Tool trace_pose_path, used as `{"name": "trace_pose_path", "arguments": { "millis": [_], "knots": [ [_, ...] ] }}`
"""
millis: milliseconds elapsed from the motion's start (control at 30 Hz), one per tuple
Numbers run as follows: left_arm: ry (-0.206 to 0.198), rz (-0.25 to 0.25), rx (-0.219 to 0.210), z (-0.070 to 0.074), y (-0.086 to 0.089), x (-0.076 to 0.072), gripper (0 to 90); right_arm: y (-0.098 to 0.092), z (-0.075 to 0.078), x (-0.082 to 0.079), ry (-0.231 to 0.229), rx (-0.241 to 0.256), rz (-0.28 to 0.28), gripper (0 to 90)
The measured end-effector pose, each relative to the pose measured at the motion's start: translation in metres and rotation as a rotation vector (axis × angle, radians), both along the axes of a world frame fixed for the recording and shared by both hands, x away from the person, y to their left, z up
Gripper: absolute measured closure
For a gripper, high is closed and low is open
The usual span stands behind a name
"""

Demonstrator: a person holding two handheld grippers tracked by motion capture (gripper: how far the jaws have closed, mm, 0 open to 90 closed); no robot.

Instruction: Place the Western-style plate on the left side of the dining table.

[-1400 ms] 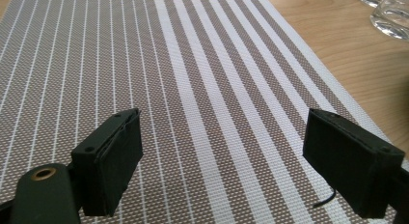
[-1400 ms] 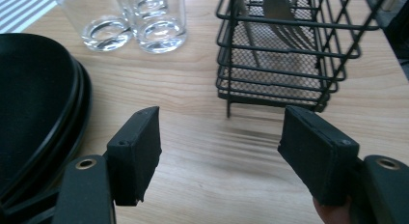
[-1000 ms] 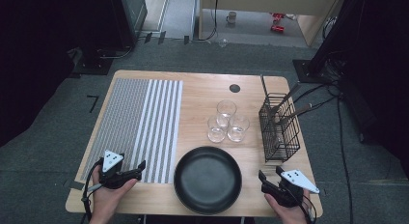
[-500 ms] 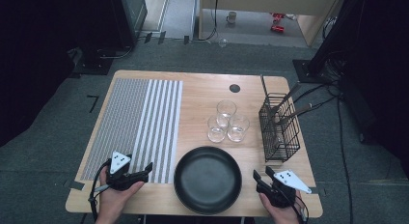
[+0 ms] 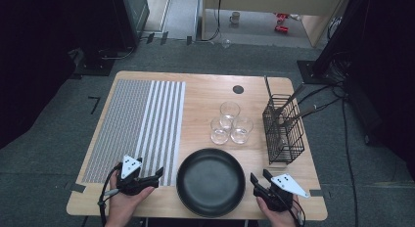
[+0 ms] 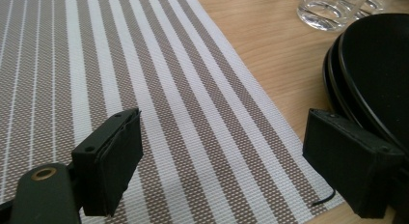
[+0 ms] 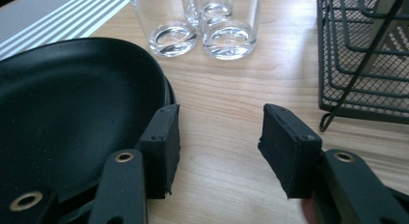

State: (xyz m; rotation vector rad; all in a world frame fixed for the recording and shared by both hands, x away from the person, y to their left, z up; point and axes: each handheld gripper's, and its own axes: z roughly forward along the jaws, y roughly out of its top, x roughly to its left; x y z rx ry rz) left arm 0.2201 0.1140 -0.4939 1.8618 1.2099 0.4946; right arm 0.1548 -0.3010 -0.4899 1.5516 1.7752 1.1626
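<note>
A black plate [image 5: 211,182] lies near the front edge of the wooden table [image 5: 205,97], with three clear glasses [image 5: 229,123] behind it. My left gripper [image 5: 157,173] rests open over the front right corner of the striped placemat [image 5: 139,124], its jaws pointing at the plate's left rim [image 6: 359,74]. My right gripper [image 5: 259,178] is open just right of the plate [image 7: 72,113], its left jaw beside the rim, nothing between the fingers. The glasses [image 7: 202,21] stand ahead of it.
A black wire basket [image 5: 284,129] holding utensils stands at the right, also close ahead-right in the right gripper view [image 7: 366,55]. A round black hole [image 5: 238,89] sits in the tabletop at the back. Floor and cables surround the table.
Both hands have slid slightly toward the front edge of the table. The right gripper's jaws have spread a little wider. Plate, glasses and basket have not moved.
</note>
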Motion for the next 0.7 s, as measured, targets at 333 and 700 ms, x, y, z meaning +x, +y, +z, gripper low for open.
{"name": "trace_pose_path", "arguments": {
  "millis": [333, 700],
  "knots": [
    [0.011, -0.055, -0.002, -0.003, -0.017, -0.007, 14.3, 0.010, -0.005, 0.000, 0.028, 0.038, 0.030, 56.2],
    [0.022, -0.084, -0.022, -0.005, -0.031, -0.012, 18.6, 0.012, -0.007, -0.001, 0.022, 0.100, 0.022, 60.3]
  ]
}}
